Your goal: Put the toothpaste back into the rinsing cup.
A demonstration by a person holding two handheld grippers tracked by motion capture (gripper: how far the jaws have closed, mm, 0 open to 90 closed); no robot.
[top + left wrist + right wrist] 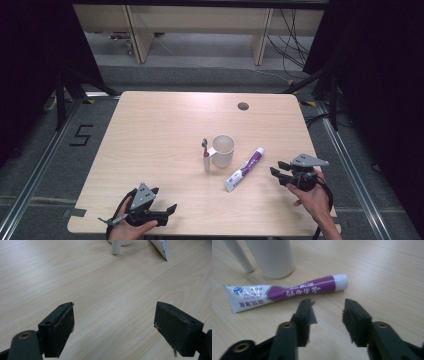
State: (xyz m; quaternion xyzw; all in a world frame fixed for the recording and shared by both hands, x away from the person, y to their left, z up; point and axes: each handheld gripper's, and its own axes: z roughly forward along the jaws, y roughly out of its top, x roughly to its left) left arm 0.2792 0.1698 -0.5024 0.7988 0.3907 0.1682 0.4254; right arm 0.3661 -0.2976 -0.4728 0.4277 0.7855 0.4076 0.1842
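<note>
Light wooden bench, round hole near the far edge. Near the middle, white cup upright, with toothbrush standing upright just beside it on the left, bristles up. Right of the cup, white-and-purple tube flat on the bench, cap end farther from the person, crimped end nearer, apart from the cup.

Right gripper low over the bench at the right, jaws pointing left toward the tube, just beside it but not touching. In the right gripper view, right gripper with jaws partly closed, nothing between them, tube lying crosswise just beyond the tips, cup and toothbrush handle behind it.

Left gripper near the bench's front-left corner, well apart from the things. In the left gripper view, left gripper with jaws released wide, bare bench between them.
</note>
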